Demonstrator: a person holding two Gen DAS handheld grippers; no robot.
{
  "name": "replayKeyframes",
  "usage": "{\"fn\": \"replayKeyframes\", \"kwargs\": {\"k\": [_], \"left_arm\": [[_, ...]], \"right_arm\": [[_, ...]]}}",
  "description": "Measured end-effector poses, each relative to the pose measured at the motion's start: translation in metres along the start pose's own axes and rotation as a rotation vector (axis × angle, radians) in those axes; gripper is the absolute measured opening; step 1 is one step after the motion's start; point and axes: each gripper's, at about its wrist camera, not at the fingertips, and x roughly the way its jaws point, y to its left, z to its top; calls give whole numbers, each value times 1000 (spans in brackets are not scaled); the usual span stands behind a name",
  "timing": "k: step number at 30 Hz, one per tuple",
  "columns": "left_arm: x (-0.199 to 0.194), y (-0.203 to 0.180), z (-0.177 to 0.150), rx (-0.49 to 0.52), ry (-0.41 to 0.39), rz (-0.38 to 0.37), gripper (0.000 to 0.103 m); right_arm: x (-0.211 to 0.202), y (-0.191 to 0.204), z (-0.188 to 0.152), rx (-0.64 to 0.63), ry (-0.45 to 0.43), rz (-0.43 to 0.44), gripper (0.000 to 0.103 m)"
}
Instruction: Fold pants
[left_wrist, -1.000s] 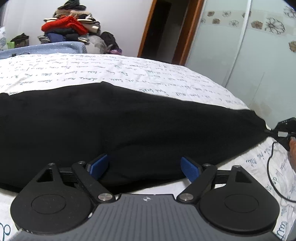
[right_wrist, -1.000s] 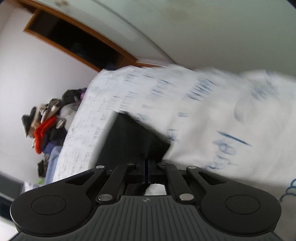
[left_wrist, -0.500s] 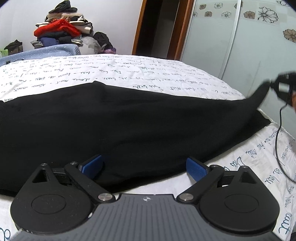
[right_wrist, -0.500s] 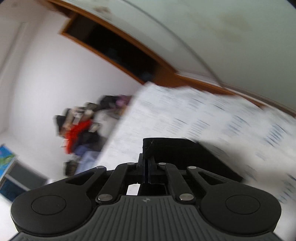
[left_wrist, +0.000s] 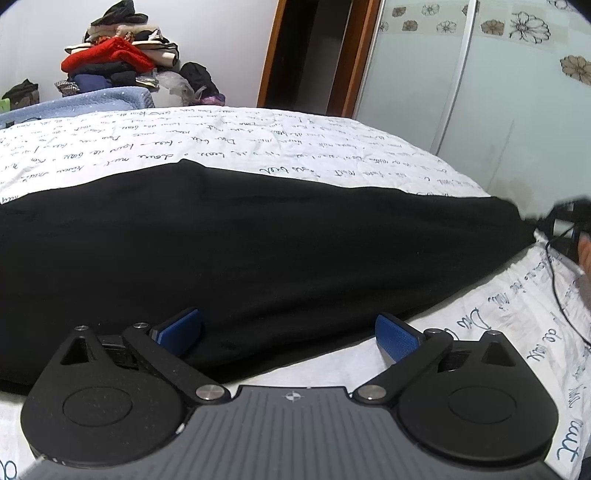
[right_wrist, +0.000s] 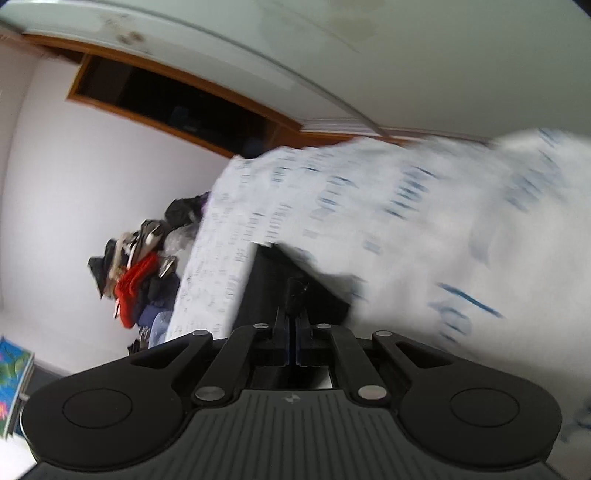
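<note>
- A pile of clothes (left_wrist: 122, 61), topped by a red knit, rises far ahead and to the left of the left gripper (left_wrist: 288, 334), against a white wall beyond the bed.
- A light blue blanket (left_wrist: 85, 103) lies just below that pile, at the far left edge of the bed.
- The pants (left_wrist: 258, 251), black, stretch flat across the bed (left_wrist: 258, 136) from left to right, directly ahead of the left gripper; the white sheet printed with blue handwriting shows beyond them and on the near right.
- The left gripper hangs low over the near hem of the pants with its jaws spread wide, the left blue pad (left_wrist: 179, 328) over the black cloth and the right one at its edge; nothing is between them.
- A doorway (left_wrist: 317, 55) with a brown wooden frame stands far ahead, slightly to the right, next to a frosted wardrobe door (left_wrist: 498, 85) with flower prints.
- At the far right, the end of the pants tapers to a point where the right gripper (left_wrist: 569, 218) meets it, blurred, with a black cable (left_wrist: 561, 295) trailing over the sheet.
- In the right wrist view, the right gripper (right_wrist: 294, 314) is clamped tight on a black corner of the pants (right_wrist: 273, 280), with the blurred sheet (right_wrist: 443, 229) to its right.
</note>
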Motion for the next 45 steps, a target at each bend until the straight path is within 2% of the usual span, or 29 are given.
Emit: {"fn": "replayKeyframes", "kwargs": {"k": [4,7,9,10,12,14,15,18,19,20,22,23,25,26,27,29,31,34,36,40,45], "left_arm": [[-2,1,-2,-8,-10,0,102],[-3,2,-3,-14,-13,-5,102],[-3,2,-2,-13,-9,-7,102],[-3,2,-2,-11,-8,-6,102],[-3,2,-2,-12,-8,-4,102],[-6,2,2,-27,-2,5,100],[-8,2,6,-47,2,4,100],[-16,6,18,-121,-29,-27,101],[-16,7,22,-129,-43,-28,101],[-15,8,25,-132,-56,-28,102],[-7,9,27,-135,-64,-14,101],[-1,10,25,-140,-64,-4,102],[11,11,15,-146,-49,30,101],[12,9,9,-135,-67,33,101],[10,7,8,-130,-86,30,101],[9,8,7,-138,-93,24,102],[9,12,7,-160,-98,8,102],[8,15,6,-179,-104,-7,102],[8,16,6,-187,-106,-14,102],[8,18,6,-199,-110,-25,102],[8,21,6,-215,-117,-40,102]], "right_arm": [[-1,19,9,-73,-9,35,3],[10,-1,2,-64,47,-101,2],[3,-20,-2,11,28,-6,5],[-3,-21,-2,38,25,7,7],[-22,-14,0,20,-49,-26,14],[-45,-4,2,-20,-177,-78,17],[-52,3,3,-38,-219,-75,17],[-58,45,-6,-167,-237,-14,17],[-46,67,-15,-245,-200,10,17],[-32,88,-25,-327,-137,32,26],[8,126,-47,-467,37,68,47],[30,139,-59,-517,132,88,61],[73,159,-87,-584,329,126,61],[92,165,-98,-591,419,134,61],[112,169,-108,-576,512,137,61],[143,173,-116,-516,642,154,61],[167,177,-116,-461,704,149,61],[196,184,-111,-441,716,117,62],[216,201,-117,-431,760,167,62],[238,247,-161,-506,884,256,63],[287,280,-224,-554,1028,271,63]]}}
